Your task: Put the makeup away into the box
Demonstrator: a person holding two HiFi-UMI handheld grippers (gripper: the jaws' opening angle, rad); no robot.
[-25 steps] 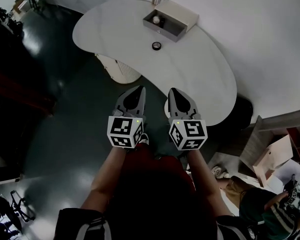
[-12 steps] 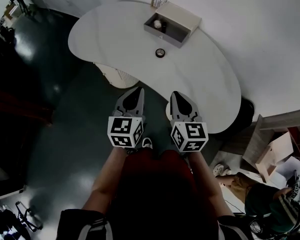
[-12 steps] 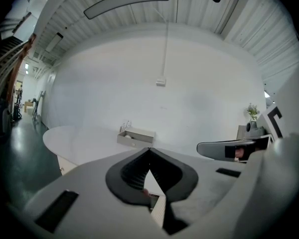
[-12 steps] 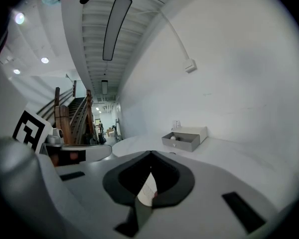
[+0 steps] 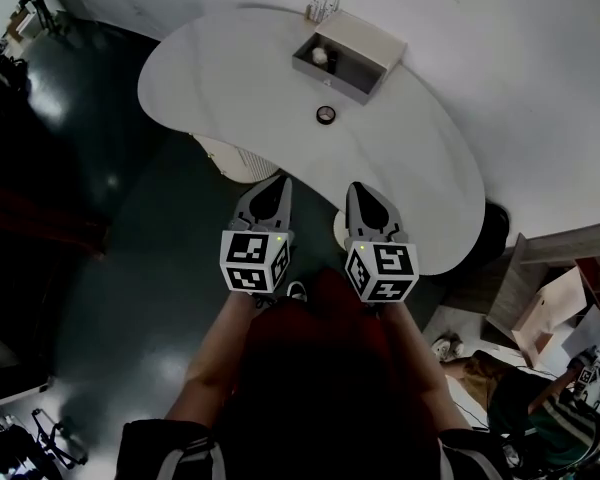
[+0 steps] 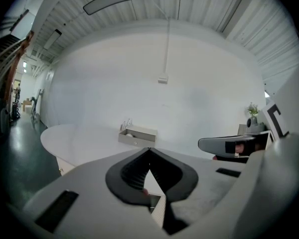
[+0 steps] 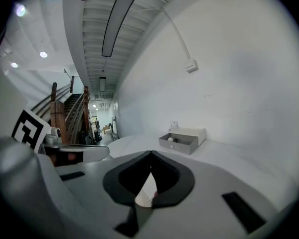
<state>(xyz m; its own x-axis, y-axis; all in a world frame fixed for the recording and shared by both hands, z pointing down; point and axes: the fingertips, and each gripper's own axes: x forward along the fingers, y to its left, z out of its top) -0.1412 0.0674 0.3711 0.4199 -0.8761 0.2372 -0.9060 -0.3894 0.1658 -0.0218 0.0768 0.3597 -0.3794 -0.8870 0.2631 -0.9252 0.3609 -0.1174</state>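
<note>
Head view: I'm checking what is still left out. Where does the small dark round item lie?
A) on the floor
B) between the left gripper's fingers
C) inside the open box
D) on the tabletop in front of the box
D: the small dark round item sits on the bare table, just in front of the box and apart from it, with nothing holding it.
</note>
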